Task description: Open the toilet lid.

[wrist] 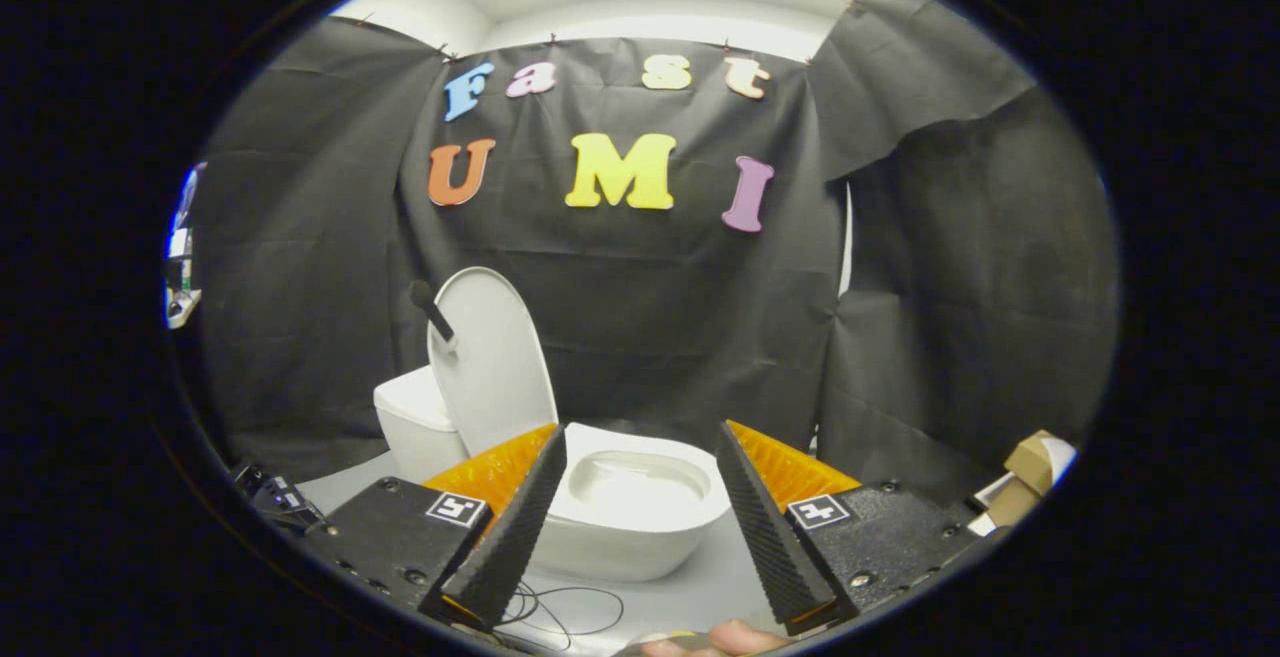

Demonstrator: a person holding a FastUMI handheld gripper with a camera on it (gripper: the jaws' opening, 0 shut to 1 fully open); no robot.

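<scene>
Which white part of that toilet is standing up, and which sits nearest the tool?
The lid stands raised against the tank. The open bowl lies nearest, just ahead of the tool's spread, empty fingers.

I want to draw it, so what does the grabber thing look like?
The gripper has two black wedge-shaped fingers with bumpy ridged faces and orange backs. Each sits on a black block with screws and a small black-and-white square marker.

A staged test booth: black cloth wall [650, 317] behind a small toilet [620, 517].
</scene>
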